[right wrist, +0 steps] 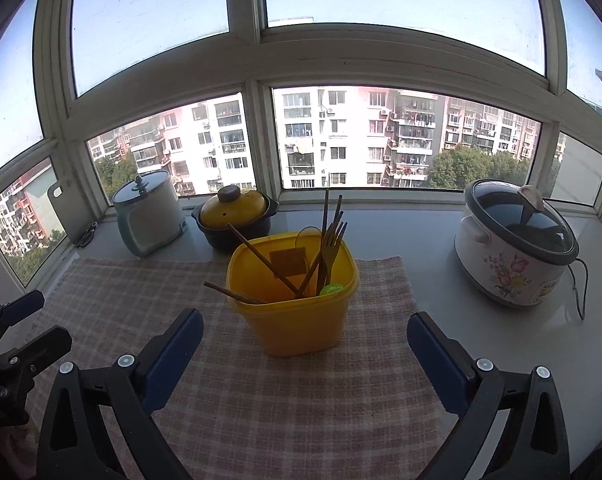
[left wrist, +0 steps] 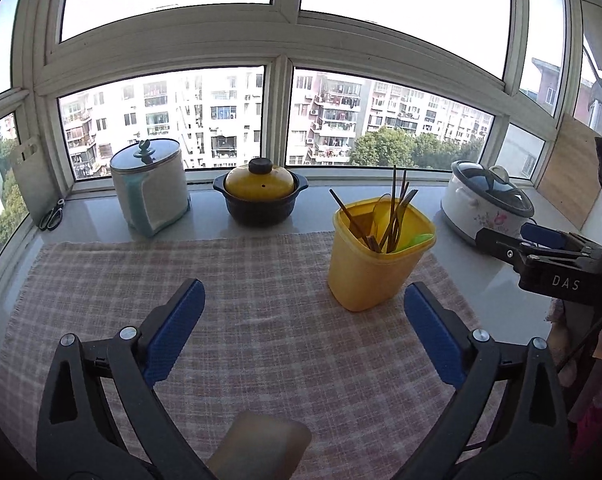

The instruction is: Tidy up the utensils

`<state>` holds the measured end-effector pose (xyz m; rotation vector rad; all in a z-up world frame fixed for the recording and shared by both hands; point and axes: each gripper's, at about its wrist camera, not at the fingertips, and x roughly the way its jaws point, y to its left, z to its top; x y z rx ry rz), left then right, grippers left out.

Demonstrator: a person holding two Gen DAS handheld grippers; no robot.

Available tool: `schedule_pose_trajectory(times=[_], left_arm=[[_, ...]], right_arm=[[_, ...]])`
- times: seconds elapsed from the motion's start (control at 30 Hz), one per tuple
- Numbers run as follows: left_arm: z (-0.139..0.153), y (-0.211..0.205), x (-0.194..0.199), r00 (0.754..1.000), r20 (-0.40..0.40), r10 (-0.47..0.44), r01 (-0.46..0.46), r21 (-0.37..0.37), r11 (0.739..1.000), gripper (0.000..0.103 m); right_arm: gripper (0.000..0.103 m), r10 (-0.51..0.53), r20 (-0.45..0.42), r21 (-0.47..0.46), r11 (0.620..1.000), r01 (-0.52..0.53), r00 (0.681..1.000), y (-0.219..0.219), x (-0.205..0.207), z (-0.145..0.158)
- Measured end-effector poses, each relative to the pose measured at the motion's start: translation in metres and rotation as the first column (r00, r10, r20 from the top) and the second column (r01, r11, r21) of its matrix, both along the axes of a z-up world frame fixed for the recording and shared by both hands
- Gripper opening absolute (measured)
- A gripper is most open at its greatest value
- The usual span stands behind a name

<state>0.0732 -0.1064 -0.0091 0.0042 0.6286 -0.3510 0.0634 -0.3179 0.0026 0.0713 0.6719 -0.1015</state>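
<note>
Yellow container (right wrist: 297, 300): upright on the checked cloth (right wrist: 261, 400), toward the cloth's far edge. Landmark for all positions below.

Utensils (right wrist: 329, 248): inside the container, handles down, leaning against the rim at mixed angles. Chopsticks, a fork, a clear spoon and a green item (type unclear) all share the one compartment; judged as collected rather than sorted.

Left hand-held gripper (left wrist: 303, 336): released, jaws spread wide, nothing between them. Positioned nearer the camera and to the left of the container, well apart from it.

Right hand-held gripper (right wrist: 305, 352): released, jaws spread wide, empty. Positioned directly in front of the container, roughly centred on it, near but not touching. Probable purpose: ready stance for reaching in or steadying the container.

Behind the container, along the surface (right wrist: 401, 232) by the window: covered canister (right wrist: 149, 216) and yellow-lidded clay pot (right wrist: 235, 218) to the left, floral cooker (right wrist: 513, 246) to the right, all clear of the cloth's working area.

No loose utensils visible on the cloth.
</note>
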Motion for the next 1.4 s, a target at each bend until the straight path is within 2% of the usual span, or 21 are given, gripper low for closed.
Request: schedule_pose_trajectory(times=[0.43, 1.4], left_arm=[[0.0027, -0.0038, -0.0032, 0.999, 0.025, 0.032, -0.033, 0.041, 0.999, 0.103], [-0.0004, -0.0053, -0.0001, 0.999, 0.026, 0.039, -0.04, 0.059, 0.997, 0.103]], right_arm=[[0.103, -0.035, 0.016, -0.002, 0.999, 0.035, 0.999, -0.0021, -0.0061, -0.001], [0.103, -0.033, 0.003, -0.006, 0.999, 0.033, 0.999, -0.003, -0.0041, -0.0085]])
